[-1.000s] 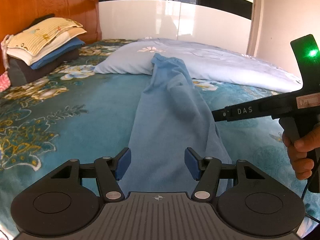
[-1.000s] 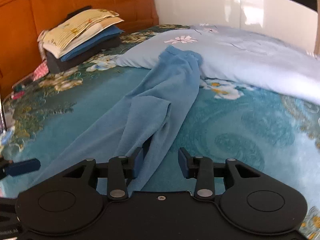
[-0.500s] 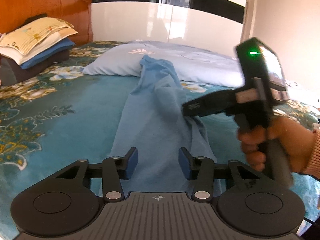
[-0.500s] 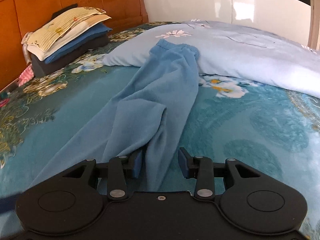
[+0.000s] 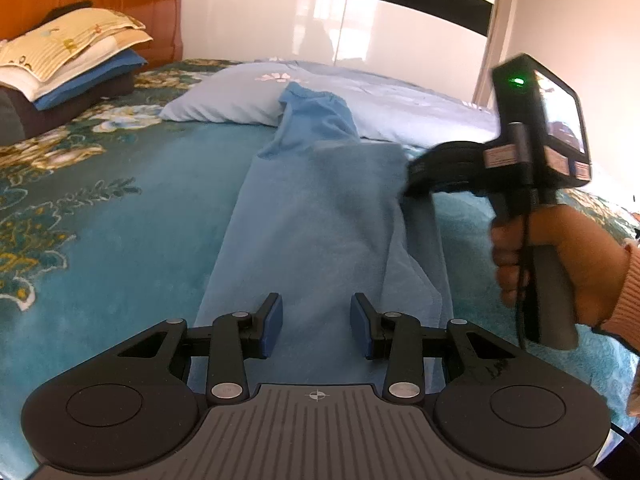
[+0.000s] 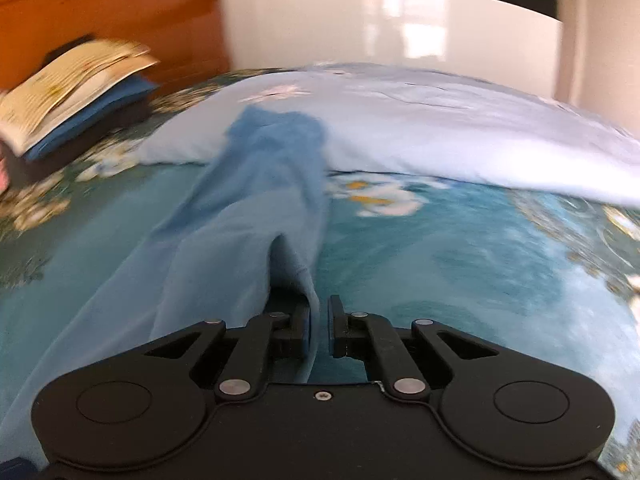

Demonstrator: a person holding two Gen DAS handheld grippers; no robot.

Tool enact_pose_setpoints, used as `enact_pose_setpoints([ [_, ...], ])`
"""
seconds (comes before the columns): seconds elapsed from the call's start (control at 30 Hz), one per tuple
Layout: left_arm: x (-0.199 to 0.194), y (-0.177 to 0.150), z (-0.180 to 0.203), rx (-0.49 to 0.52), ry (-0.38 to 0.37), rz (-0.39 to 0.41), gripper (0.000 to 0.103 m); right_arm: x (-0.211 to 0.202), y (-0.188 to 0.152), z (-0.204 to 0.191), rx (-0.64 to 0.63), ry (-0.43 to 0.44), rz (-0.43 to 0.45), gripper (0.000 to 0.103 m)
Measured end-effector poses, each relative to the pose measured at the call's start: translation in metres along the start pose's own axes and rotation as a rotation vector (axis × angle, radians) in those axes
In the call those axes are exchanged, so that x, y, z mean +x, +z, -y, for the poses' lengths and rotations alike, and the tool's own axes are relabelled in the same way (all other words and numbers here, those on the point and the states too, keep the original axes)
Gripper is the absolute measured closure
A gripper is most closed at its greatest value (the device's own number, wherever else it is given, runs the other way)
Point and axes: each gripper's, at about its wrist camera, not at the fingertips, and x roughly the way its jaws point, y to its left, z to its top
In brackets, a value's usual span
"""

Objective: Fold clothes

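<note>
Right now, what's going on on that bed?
A person is folding a long blue garment spread lengthwise on the teal floral bedspread. The right tool has just been closing and now pinches the garment's right-hand edge. The left tool, its pads apart, has been narrowing over the near end of the cloth without pressing on it.

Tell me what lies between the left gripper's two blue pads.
In the left wrist view, the left gripper stands open with only the light blue cloth garment lying flat between its pads, not pinched.
</note>
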Motion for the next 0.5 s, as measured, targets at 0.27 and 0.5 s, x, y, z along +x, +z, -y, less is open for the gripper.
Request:
enact_pose_setpoints([
  [0.27, 0.000, 0.000, -0.003, -0.004, 0.009, -0.005, 0.068, -0.005, -0.006, 0.028, 0.080, -0.026, 0.007, 0.072],
  [0.5, -0.003, 0.002, 0.001, 0.006, -0.004, -0.009, 0.068, -0.015, 0.001, 0.016, 0.017, 0.026, 0.053, 0.074],
])
